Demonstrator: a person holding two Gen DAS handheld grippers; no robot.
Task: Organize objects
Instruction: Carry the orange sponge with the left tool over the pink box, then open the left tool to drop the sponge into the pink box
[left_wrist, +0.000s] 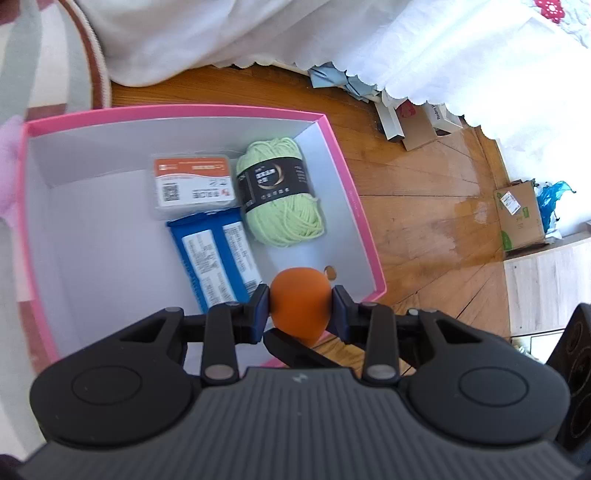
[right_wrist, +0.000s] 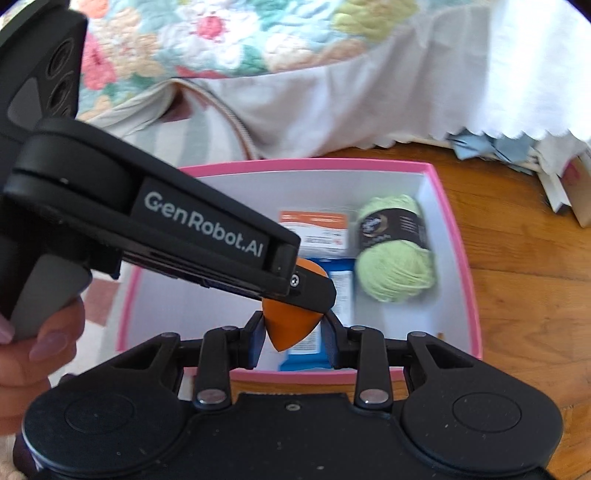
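An orange teardrop sponge (left_wrist: 300, 303) is pinched in my left gripper (left_wrist: 300, 306) above the near right corner of a pink box (left_wrist: 354, 192). In the right wrist view my left gripper crosses from the left and holds the sponge (right_wrist: 290, 326). My right gripper (right_wrist: 293, 336) has its jaws on either side of the sponge's tip; whether they press it I cannot tell. Inside the box lie a green yarn ball (left_wrist: 282, 192), an orange-labelled clear case (left_wrist: 194, 186) and a blue packet (left_wrist: 216, 260). The box (right_wrist: 458, 243), the yarn (right_wrist: 393, 247) and the case (right_wrist: 314, 232) also show in the right wrist view.
The box stands on a wooden floor (left_wrist: 424, 206). A bed with white scalloped cover (left_wrist: 443, 48) hangs behind it, with cardboard boxes and papers (left_wrist: 413, 125) under it. A brown carton (left_wrist: 521, 218) sits at the right. A striped rug (left_wrist: 55, 74) lies at the left.
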